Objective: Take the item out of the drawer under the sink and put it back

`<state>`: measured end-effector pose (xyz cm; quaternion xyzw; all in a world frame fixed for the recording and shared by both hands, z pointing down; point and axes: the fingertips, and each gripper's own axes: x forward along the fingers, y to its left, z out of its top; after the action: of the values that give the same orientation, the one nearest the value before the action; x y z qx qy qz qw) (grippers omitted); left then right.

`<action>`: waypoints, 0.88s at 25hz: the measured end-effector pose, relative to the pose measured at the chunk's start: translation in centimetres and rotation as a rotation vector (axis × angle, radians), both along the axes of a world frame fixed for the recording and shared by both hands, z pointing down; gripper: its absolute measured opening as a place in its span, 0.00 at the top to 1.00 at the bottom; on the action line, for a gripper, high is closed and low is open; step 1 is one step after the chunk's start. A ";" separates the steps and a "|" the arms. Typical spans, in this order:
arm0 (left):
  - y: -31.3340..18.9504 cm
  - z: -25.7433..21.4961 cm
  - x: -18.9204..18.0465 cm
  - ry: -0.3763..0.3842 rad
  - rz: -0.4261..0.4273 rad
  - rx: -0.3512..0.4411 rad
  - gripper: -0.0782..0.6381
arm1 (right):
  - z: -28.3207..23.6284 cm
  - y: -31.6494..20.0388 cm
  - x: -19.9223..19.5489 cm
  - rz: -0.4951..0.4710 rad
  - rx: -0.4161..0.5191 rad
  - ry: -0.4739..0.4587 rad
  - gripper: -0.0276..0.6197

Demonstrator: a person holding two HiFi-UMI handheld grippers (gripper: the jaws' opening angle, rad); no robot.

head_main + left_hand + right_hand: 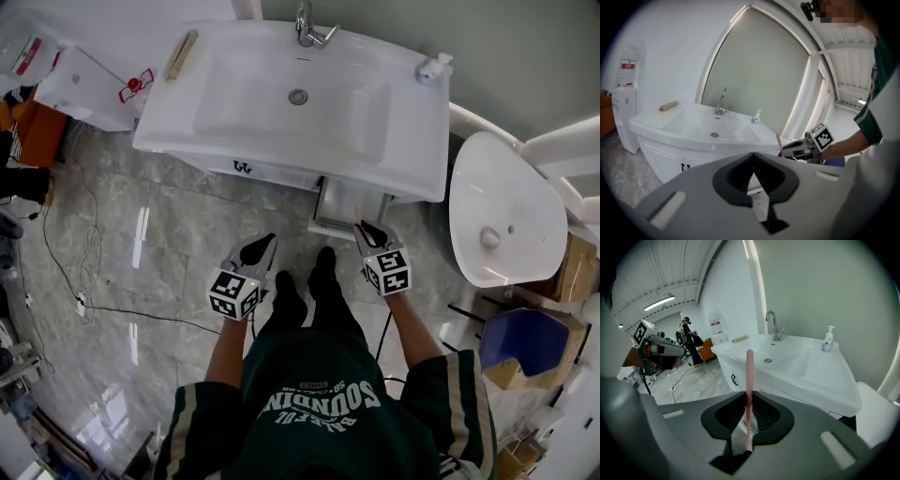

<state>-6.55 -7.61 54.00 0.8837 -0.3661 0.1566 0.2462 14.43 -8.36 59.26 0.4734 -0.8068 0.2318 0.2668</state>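
Note:
Under the white sink [394,141] a drawer [349,204] stands pulled out. My right gripper [366,228] hovers just before the drawer's front edge, shut on a thin pink flat item [749,380] that stands up between its pads; the left gripper view shows the same pink item [778,140] sticking out of the right gripper [790,149]. My left gripper [266,244] hangs to the left of the drawer above the floor, its jaws closed together with nothing between them [753,172]. The drawer's inside is not visible.
On the sink are a faucet [309,28], a soap dispenser [434,67] and a brush [180,54]. A toilet [506,220] stands to the right and a water dispenser [94,84] to the left. Cables [84,300] lie on the tiled floor.

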 end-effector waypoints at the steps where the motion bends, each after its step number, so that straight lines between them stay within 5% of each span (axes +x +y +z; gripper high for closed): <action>1: 0.1 0.4 -0.1 -0.002 -0.003 -0.008 0.82 | 0.6 -0.3 0.0 -0.008 -0.008 0.007 0.88; 22: -2.9 5.3 -0.7 -0.038 -0.113 -0.097 0.82 | 16.9 -5.5 -1.3 -0.209 -0.246 0.148 0.88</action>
<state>-7.25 -10.51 59.28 0.8455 -0.4120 0.1768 0.2900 13.17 -13.88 76.13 0.3663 -0.7955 0.2645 0.4039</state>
